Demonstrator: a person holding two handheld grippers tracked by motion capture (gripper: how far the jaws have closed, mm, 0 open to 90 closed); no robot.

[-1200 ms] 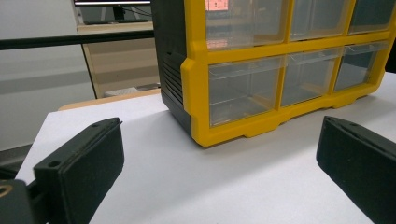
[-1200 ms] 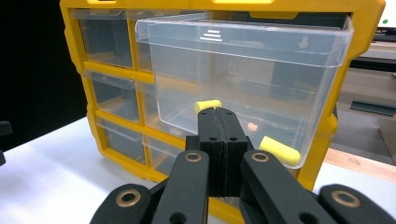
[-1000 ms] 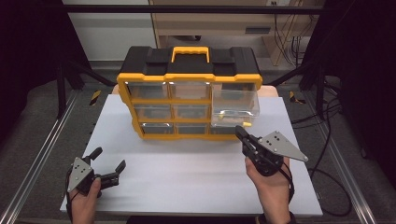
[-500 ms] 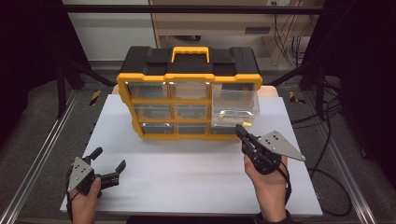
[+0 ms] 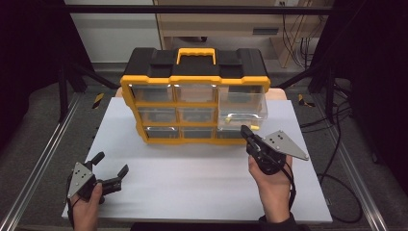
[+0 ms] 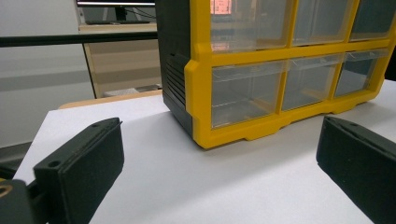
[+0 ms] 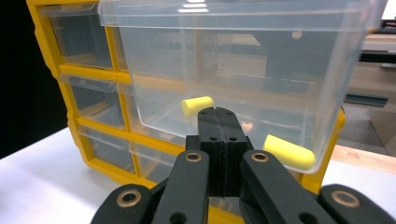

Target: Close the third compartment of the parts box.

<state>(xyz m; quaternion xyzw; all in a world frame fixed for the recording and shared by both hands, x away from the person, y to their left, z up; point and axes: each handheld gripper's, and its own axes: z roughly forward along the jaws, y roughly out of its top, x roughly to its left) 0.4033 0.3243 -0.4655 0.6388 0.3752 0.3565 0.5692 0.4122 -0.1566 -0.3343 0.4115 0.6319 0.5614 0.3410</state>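
A yellow and black drawer cabinet (image 5: 195,98) stands at the far middle of the white table (image 5: 192,187), with one clear drawer (image 5: 242,110) on its right side pulled out toward the near edge. The right gripper (image 5: 244,131) sits just in front of that drawer, its jaws pressed fully together with nothing between them (their tips point at the drawer's front wall). Inside the drawer lie two yellow earplugs (image 7: 289,152), seen through the plastic. The left gripper (image 5: 111,163) rests at the near left corner of the table, well apart from the cabinet, jaws spread wide and empty.
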